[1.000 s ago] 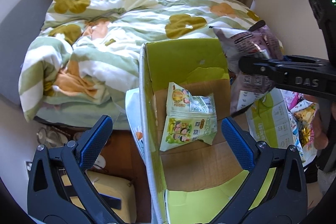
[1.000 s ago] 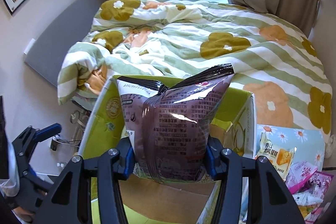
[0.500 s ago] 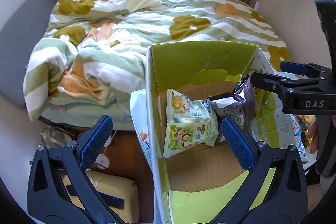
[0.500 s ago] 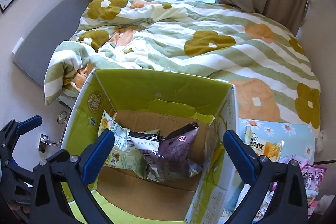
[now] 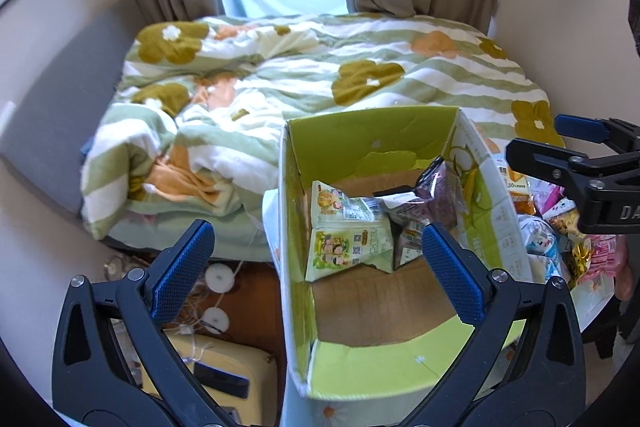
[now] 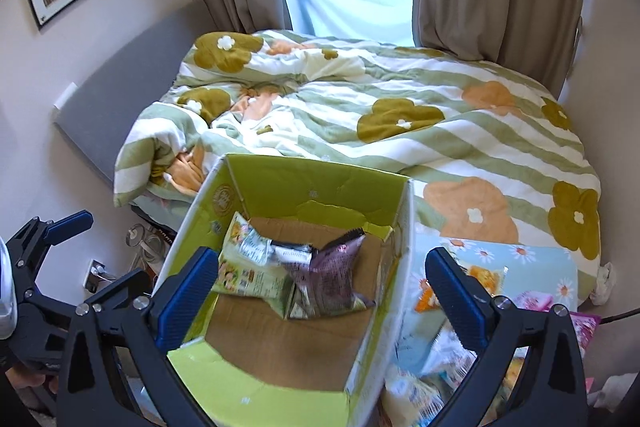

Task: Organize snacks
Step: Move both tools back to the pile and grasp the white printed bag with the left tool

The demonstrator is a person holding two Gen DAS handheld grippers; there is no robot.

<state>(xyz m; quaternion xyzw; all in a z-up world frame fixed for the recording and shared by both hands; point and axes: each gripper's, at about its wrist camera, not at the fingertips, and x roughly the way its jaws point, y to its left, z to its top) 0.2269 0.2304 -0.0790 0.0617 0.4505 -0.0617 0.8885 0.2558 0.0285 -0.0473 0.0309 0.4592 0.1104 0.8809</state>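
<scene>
While both grippers [image 5: 316,263] [image 6: 322,287] gape empty, cardboard box [image 6: 384,311] holds green packet [image 6: 248,277], purple bag [image 6: 328,279] touching.

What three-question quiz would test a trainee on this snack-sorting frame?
1. True or false: the right gripper is holding the purple snack bag.
2. Which lies nearer the box's left wall: A) the purple snack bag, B) the green snack bag?
3. Where do the unsorted snacks lie relative to the box?

Key: 1. False; its jaws are wide open and the bag lies in the box. 2. B. 3. Outside it, to its right, on the floral sheet.
</scene>
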